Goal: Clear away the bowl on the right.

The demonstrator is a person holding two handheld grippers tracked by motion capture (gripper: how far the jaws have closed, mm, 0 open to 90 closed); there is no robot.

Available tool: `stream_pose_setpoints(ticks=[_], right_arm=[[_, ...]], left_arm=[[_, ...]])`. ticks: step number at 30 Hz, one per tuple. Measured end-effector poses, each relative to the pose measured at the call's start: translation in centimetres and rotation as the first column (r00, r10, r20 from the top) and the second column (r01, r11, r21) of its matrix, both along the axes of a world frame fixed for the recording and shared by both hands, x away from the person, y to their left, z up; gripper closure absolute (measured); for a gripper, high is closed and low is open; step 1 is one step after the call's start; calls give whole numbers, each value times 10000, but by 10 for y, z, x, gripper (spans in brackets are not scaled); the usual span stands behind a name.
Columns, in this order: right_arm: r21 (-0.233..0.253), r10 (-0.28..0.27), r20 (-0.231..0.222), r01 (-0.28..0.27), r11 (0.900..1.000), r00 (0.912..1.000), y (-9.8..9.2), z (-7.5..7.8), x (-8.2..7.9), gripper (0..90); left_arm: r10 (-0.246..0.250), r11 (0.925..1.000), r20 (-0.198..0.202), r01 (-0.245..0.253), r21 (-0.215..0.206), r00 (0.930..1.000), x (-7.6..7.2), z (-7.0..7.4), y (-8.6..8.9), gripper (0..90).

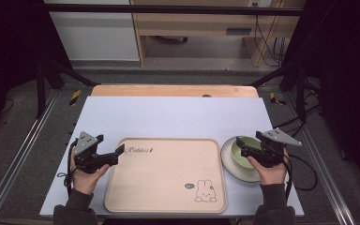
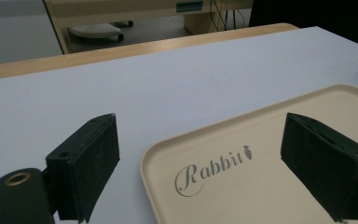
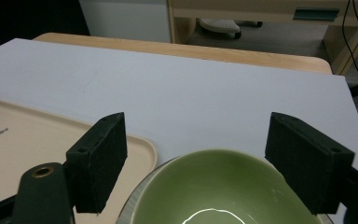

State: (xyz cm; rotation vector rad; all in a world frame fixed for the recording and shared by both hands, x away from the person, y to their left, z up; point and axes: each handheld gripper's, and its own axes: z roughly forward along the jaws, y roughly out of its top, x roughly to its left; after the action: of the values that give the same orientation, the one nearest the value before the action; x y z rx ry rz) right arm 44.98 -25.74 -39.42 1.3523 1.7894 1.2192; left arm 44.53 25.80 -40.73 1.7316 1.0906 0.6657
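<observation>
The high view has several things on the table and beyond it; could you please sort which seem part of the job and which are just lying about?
Likely in the job:
- green bowl on white plate, under the open right gripper
- beige tray, by the open left gripper

Just about:
- floor cables
- wooden furniture

A beige tray [image 1: 166,176], a green bowl [image 1: 243,152] on a white plate [image 1: 229,168], pale mat [image 1: 178,117].

left gripper [image 2: 214,163] jaws wide apart — over beige tray [image 2: 279,140] corner, "rabbit" lettering [image 2: 212,171]
</observation>
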Motion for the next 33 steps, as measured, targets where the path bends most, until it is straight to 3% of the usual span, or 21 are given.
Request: stream_pose_setpoints(ticks=[12,33], right_arm=[[-187,-499,-477,490,9986,9976,-14,-6,3,262],[-509,-1421,-1431,1361,9894,9795,-36,-19,8,373]], left_arm=[[11,10000,47,-11,-23,10000,-1,1,0,114],[32,10000,13,-32,-29,10000,1,0,2,117]])
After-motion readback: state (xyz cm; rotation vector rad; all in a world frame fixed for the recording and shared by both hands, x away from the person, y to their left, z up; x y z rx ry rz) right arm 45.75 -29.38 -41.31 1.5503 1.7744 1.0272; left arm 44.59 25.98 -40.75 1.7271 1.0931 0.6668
